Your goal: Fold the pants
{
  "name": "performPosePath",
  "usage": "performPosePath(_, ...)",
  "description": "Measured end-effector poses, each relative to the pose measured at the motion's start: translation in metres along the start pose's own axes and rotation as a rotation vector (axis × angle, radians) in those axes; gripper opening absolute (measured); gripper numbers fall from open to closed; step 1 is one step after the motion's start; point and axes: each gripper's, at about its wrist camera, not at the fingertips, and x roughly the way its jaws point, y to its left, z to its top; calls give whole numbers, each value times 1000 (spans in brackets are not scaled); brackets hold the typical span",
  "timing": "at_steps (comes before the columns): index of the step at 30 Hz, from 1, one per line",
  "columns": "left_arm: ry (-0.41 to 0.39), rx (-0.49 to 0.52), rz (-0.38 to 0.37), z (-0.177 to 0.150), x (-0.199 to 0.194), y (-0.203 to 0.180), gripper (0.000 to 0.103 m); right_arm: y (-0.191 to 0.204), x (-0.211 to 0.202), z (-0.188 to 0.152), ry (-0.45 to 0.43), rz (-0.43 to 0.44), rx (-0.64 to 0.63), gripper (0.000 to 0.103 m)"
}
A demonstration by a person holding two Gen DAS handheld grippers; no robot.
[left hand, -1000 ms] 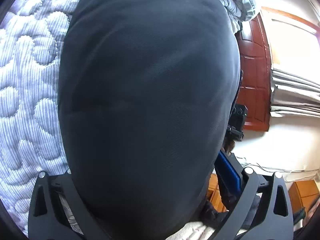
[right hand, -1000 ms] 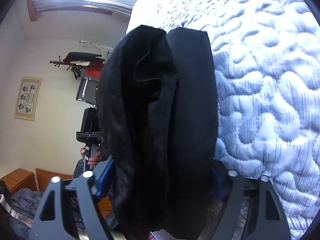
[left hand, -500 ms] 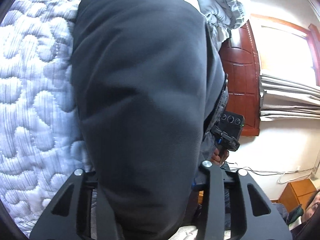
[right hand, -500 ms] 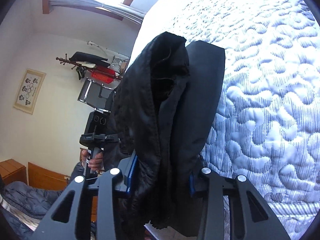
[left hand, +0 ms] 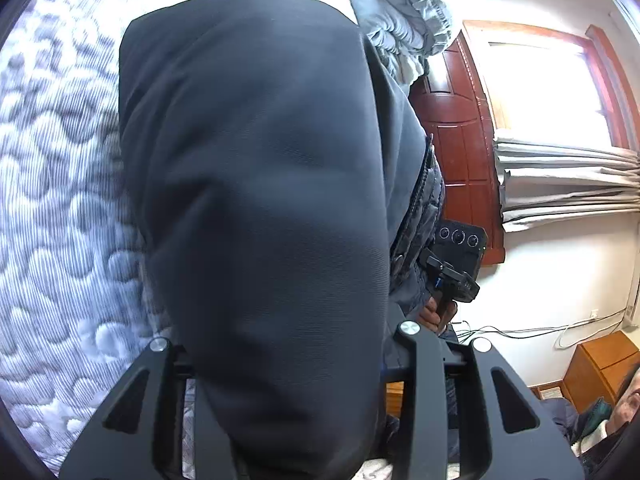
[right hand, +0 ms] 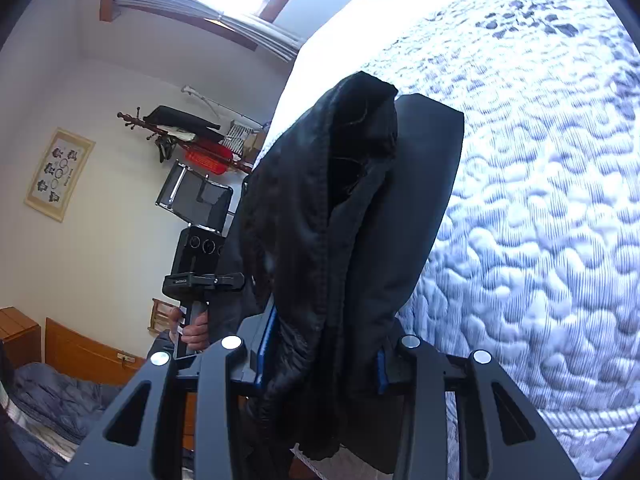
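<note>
- Gripping the dark pants (left hand: 256, 208) between both pairs of jaws: left gripper (left hand: 288, 360) clenched on a broad smooth panel of cloth, right gripper (right hand: 320, 360) clenched on a bunched, rumpled end with a seam edge showing.
- Bulging out of the left jaws toward the camera, filling most of that view; hanging in a thick gathered fold out of the right jaws in the other.
- Held up off the bed (right hand: 540, 220), with the quilted cover (left hand: 60, 220) showing behind and below the fabric in both views; cannot tell whether the far end touches the mattress.
- Judged soft and limp, light to moderate in weight, likely to sag, slide and twist between the two grips, with no stiffness to keep a crease.
- Smooth outer face judged somewhat slippery; thicker seams and hems judged the surer places to take hold.
- Best held at two matching corners of one end, waistband or cuffs, so the cloth hangs flat between the hands.
- Farther off: each hand (right hand: 194, 332) seen on the other tool's handle, a pile of pale bedding (left hand: 400, 20), a red-brown door (left hand: 460, 128), curtains (left hand: 568, 184) under a bright window, a coat rack (right hand: 180, 136) and a framed picture (right hand: 60, 174) on the wall.
</note>
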Motion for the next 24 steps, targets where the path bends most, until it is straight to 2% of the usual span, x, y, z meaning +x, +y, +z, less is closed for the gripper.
performPosePath(6, -48, 28, 0, 25, -14, -14, 37, 12, 4, 32, -15, 7, -39, 38)
performPosePath(13, -103, 16, 28, 67, -33, -8, 38, 13, 28, 81, 5, 10, -51, 38)
performPosePath(17, -129, 4, 57, 92, -39, 2, 38, 3, 47, 104, 20, 7, -35, 38)
performPosePath(19, -136, -5, 63, 106, -41, 8, 41, -6, 57, 112, 26, 9, -10, 38)
performPosePath(24, -120, -28, 111, 128, -37, 27, 42, -35, 78, 122, 52, -12, 59, 38)
